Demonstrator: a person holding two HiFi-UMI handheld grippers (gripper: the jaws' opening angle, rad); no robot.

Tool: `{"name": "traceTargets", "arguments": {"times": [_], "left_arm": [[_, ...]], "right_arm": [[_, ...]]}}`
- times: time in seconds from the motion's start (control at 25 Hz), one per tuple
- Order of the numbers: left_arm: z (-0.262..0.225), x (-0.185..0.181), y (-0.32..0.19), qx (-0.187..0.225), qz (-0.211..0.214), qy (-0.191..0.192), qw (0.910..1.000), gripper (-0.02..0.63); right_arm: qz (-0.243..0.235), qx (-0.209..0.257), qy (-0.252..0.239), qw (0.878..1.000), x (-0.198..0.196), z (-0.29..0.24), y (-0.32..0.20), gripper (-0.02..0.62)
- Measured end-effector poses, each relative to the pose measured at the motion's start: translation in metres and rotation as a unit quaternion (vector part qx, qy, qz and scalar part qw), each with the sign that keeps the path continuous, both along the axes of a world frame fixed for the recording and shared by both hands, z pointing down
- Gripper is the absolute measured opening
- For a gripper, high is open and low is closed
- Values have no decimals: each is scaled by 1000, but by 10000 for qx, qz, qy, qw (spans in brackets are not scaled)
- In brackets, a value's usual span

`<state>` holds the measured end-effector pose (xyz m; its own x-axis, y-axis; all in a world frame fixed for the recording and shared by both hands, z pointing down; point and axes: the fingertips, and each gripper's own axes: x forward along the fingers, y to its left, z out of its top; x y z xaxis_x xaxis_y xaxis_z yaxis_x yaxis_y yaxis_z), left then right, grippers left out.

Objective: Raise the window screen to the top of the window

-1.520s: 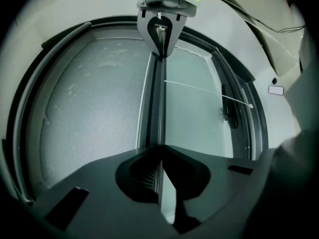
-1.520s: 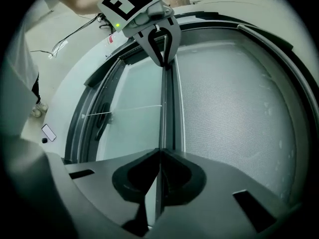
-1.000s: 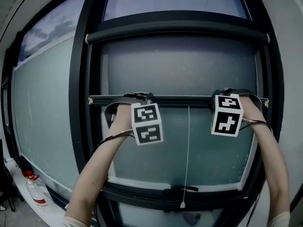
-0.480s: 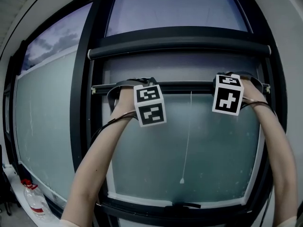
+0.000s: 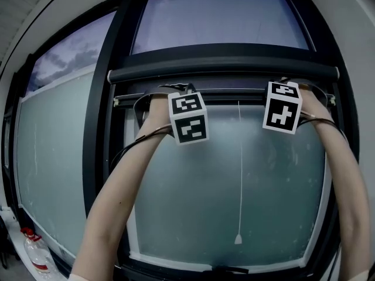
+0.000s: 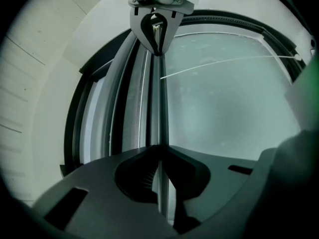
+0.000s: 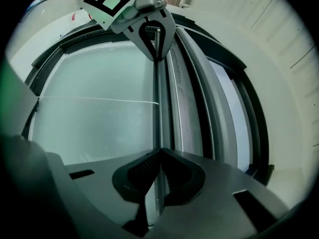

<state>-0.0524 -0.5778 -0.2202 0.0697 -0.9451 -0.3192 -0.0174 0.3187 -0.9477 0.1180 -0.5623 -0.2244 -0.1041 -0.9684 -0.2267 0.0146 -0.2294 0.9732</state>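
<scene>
- Here, the dark-framed window [image 5: 96, 133] fills the head view, its frosted pane [image 5: 234, 180] uncovered almost to the top.
- The roller housing [image 5: 222, 69] spans the frame at 12 o'clock. The window screen [image 7: 192, 113] shows only as a thin band of mesh just beneath it.
- The screen's pull bar [image 5: 234, 99] runs level from 9 o'clock to 3 o'clock, near the housing but not yet touching it. The travel left looks short and straight toward 12 o'clock.
- The left gripper [image 6: 159, 148] pinches the bar's thin edge with its jaws nearly together, toward the 9 o'clock end. The right gripper [image 7: 159, 151] clamps it the same way toward the 3 o'clock end. Neither sits nearer the housing, so an even lift should keep the bar square.
- A white pull cord [image 5: 240, 168] hangs from the bar toward 6 o'clock, and its small weight [image 5: 238, 239] dangles near the pane's lower edge.
</scene>
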Motion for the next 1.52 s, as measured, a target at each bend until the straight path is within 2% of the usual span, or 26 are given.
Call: {"name": "traceTargets", "arguments": {"times": [0.2,0.4,0.76,0.88,0.96,1.04,1.12,1.24,1.32,1.4,1.44,1.48,1.52], "left_arm": [[-27,-1,0,263,200,-18,9995,18],[-47,0,2,418,111,-13,9991,18],[-60,-2,2,283,171,21,9995,20],[-61,-1,11,713,255,72,9971,20],[-58,-4,21,1110,486,447,9916,18],[-43,-9,24,1170,968,1108,9822,18],[-19,-15,21,1044,1470,1775,9675,18],[33,-21,10,706,1958,2694,9403,18],[74,-24,7,474,2261,3281,9160,18],[121,-25,7,200,2610,3837,8856,18],[144,-23,6,53,2763,4037,8721,18],[168,-22,5,-93,2852,4167,8631,18],[194,-21,4,-242,2862,4247,8586,18]], "right_arm": [[-128,47,-63,9999,0,-28,1,15],[68,329,65,9994,1,-46,1,15],[-31,393,102,9992,-1,-59,3,15],[-71,725,132,9973,-1,-58,10,15],[-253,962,42,9950,-4,-54,18,14],[-573,928,-312,9936,-6,-40,20,14],[-908,850,-779,9892,-8,-21,17,14],[-1257,878,-1417,9780,-4,20,11,14],[-1400,855,-1907,9678,2,56,7,14],[-1614,675,-2620,9491,10,103,4,14],[-1787,572,-3058,9334,13,128,4,14],[-1972,466,-3504,9144,15,153,5,14],[-2136,346,-3936,8935,16,180,6,14]]}}
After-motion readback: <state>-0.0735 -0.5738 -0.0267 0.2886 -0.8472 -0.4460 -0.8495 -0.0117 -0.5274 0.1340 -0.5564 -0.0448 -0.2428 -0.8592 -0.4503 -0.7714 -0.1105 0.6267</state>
